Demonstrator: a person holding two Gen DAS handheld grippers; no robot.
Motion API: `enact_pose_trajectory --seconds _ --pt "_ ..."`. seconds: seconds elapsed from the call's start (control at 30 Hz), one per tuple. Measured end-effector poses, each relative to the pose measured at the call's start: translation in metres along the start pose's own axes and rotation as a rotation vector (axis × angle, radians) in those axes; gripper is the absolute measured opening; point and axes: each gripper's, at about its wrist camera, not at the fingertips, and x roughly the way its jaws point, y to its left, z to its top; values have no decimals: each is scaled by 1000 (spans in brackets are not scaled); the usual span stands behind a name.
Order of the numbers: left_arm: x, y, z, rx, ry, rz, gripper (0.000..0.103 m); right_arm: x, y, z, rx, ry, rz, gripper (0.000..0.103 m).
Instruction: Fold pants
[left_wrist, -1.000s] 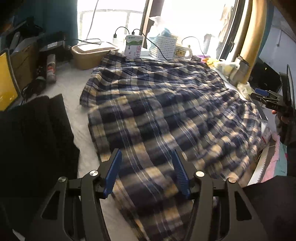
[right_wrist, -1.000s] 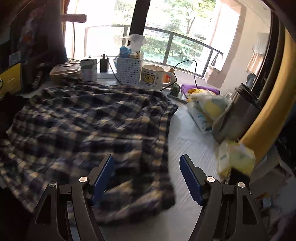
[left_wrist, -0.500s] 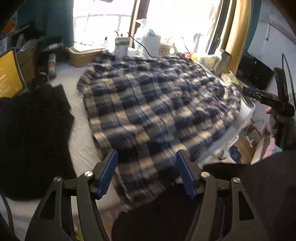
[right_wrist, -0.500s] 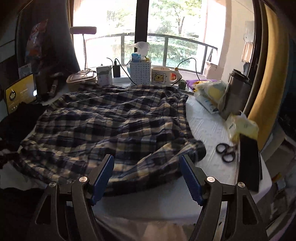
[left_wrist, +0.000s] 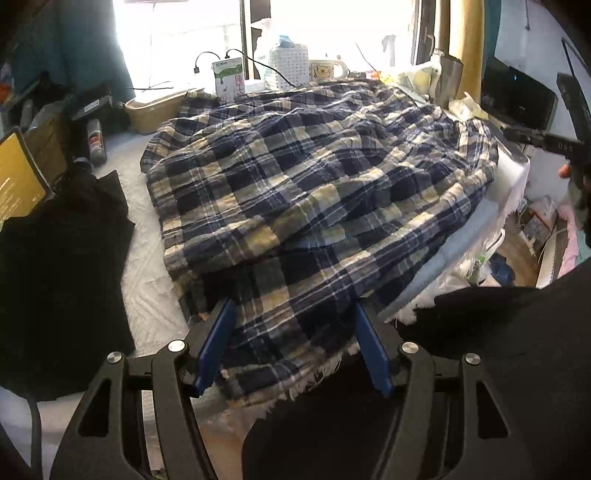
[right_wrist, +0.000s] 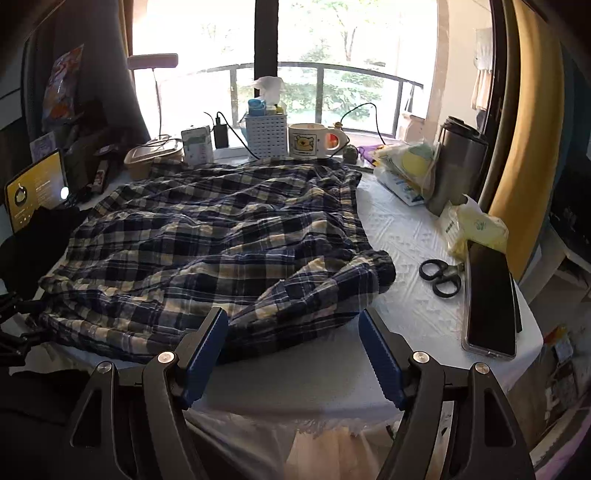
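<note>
both grippers have come back toward the near edge of the table over the last second, and the view has widened with them: where i was looking down close on the cloth, i now see the whole plaid pants spread across the table. in the left wrist view their frayed near end spills over the table's front edge, right under the left gripper. its jaws stand wide, a touch wider than a second ago, with plaid cloth showing between them, but the pads don't look pressed on it, so i read nothing as held. the right gripper also stands wide and holds nothing; the bunched, rolled-over corner of the pants lies just beyond its fingertips, with bare table below.

to me this means both claws have let the garment lie and backed off to take stock. the pants look roughly doubled but rumpled, not yet neatly folded. my guess is the next grab should take the hanging end on the left and that bunched corner on the right. a black garment lies beside the pants, and scissors and a phone sit near the right side.
</note>
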Motion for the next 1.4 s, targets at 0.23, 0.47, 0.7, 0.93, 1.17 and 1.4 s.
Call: enact_pose_trajectory --seconds 0.23,0.47,0.7,0.93,1.17,1.4 --pt "-1 17 8 -77 -19 -22 10 4 0 -2 -4 8 3 75" --pt "-10 35 18 -115 -52 12 2 24 -24 -15 -43 78 -150 75" --pt "-3 56 28 -156 -42 52 0 41 -29 -28 -189 109 -195 84" --pt "-13 43 15 -103 14 -17 4 62 -15 -18 -370 58 -213 90" --pt "-9 30 -4 -29 49 -24 80 70 -2 3 -413 23 -211 91" --pt "-2 7 -9 134 35 12 80 63 -5 4 -350 26 -205 91"
